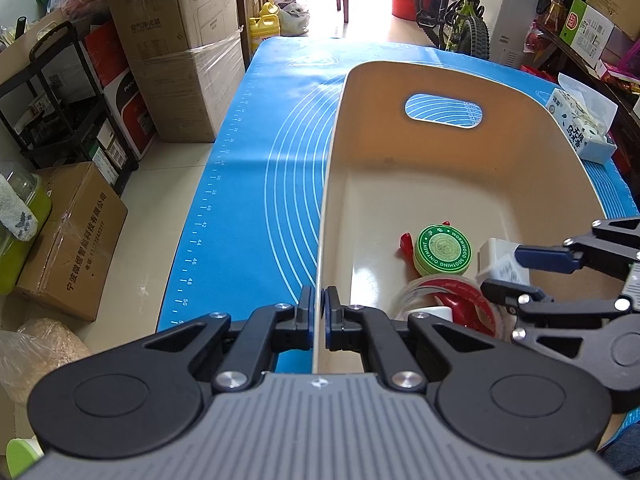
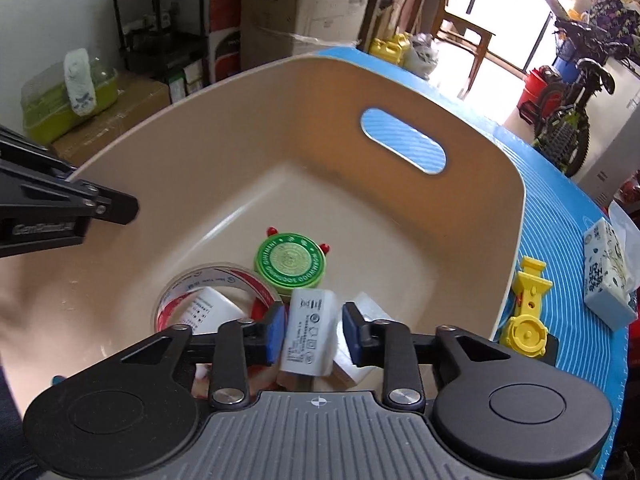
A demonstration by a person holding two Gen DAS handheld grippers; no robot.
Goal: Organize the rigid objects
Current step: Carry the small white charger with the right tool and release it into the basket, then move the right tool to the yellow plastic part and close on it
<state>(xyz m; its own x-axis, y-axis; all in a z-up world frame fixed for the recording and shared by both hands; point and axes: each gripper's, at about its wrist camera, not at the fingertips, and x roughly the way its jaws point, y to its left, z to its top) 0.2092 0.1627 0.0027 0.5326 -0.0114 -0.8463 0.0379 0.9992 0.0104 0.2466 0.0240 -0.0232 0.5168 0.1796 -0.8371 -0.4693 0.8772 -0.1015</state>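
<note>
Under the tape roll (image 2: 208, 292), red parts stay half-hidden.

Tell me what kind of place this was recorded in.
Probably a lived-in home storage or utility room, not a lab. Stacked cardboard boxes line the wall, a child's bicycle is parked by the doorway, and the beige plastic bin sits on a blue silicone baking mat over a table.

A smooth, semi-matt cream plastic is being shown by the bin (image 2: 280, 128), a glossy green finish by the round tin (image 2: 291, 265), a shiny clear film by the tape roll (image 2: 188, 284), a matt white plastic by the adapter (image 2: 308, 332), and a rubbery blue finish by the mat (image 1: 256, 168).
</note>
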